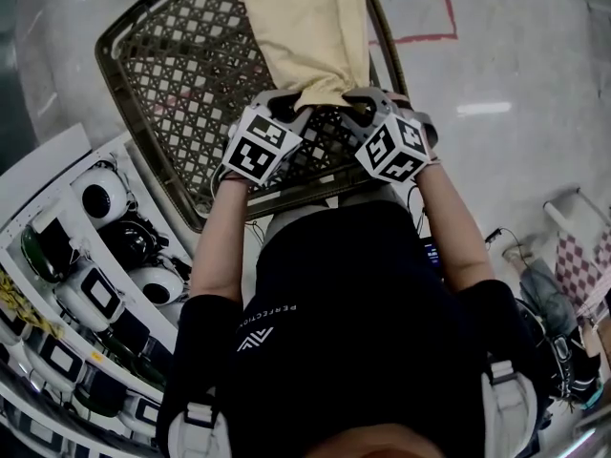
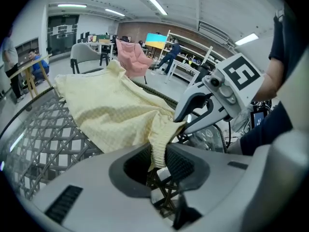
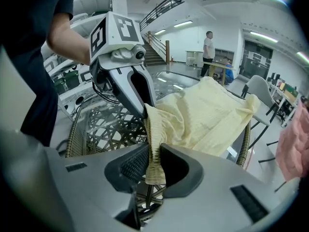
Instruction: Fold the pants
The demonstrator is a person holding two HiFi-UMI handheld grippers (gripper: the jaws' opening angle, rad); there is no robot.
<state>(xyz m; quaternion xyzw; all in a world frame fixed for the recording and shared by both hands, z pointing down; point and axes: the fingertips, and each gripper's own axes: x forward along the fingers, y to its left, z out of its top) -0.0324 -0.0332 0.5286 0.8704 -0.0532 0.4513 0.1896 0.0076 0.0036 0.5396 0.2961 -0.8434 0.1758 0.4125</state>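
Pale yellow pants (image 1: pixel 304 27) lie on a woven lattice table (image 1: pixel 172 55), running away from me. Their elastic waistband (image 2: pixel 159 141) sits at the near end. My left gripper (image 1: pixel 286 111) is shut on the left corner of that waistband (image 1: pixel 320 95); the ribbed band is pinched between its pads in the left gripper view. My right gripper (image 1: pixel 361 105) is shut on the right corner of the waistband (image 3: pixel 153 149), which hangs down through its pads. The two grippers (image 2: pixel 161 156) (image 3: pixel 153 161) stand close together, side by side, at the table's near edge.
The table has a raised wicker rim (image 1: pixel 113 65). White racks with helmets and devices (image 1: pixel 95 256) stand at the left of me. Red tape (image 1: pixel 430 27) marks the floor at the far right. Chairs (image 2: pixel 133 57) and people stand further off in the room.
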